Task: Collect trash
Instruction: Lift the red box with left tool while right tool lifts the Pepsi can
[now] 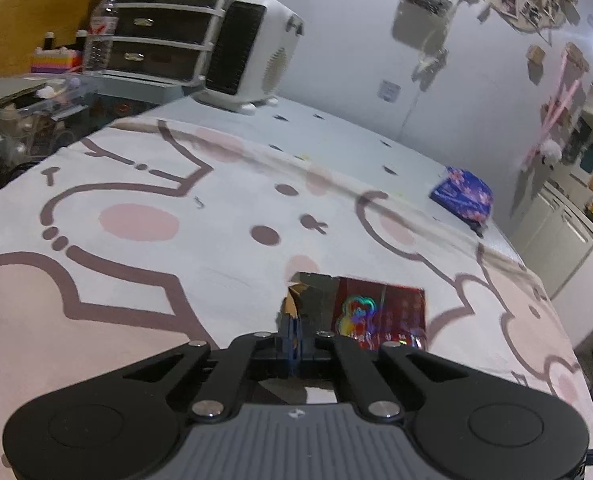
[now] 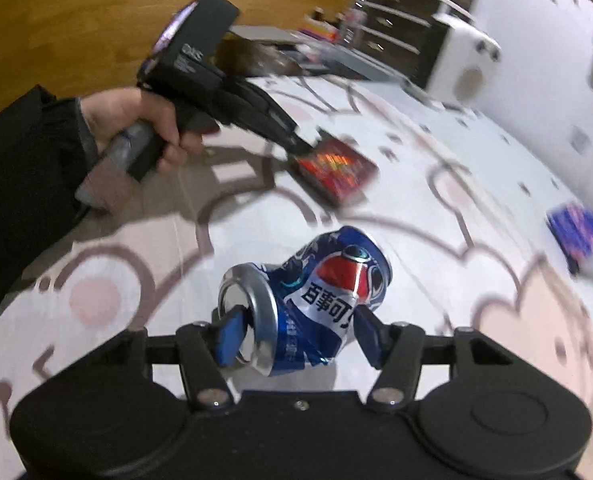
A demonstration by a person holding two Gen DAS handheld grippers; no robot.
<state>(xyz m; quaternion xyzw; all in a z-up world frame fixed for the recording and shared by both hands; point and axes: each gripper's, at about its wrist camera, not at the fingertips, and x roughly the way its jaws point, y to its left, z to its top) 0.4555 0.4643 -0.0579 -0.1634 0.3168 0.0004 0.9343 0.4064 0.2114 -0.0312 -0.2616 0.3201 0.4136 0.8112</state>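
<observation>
My left claw (image 1: 294,334) is clenched on the torn corner of the red wrapper (image 1: 380,316), a flat foil packet lying on the bench (image 1: 144,280) with its cartoon-print cloth. In the right view the wrapper looks tipped up at the pinched edge, rest hanging toward the cloth; can't tell if it's fully off. Thin, crinkly, near weightless, likely slick foil, so I judge an edge pinch is enough but it could tear at the ripped corner.

My right claw (image 2: 296,332) straddles the crushed blue cola can (image 2: 316,292), lying on its side just ahead, open mouth toward the left finger (image 2: 228,334). That finger's tip sits at the can's rim; whether the pads actually press I can't tell, so I count it as not yet gripping. Can is light, dented, thin metal, will crumple further; slippery print. Best hold: across the creased waist.

A blue patterned packet (image 2: 576,236) lies well apart at the far edge, untouched.
</observation>
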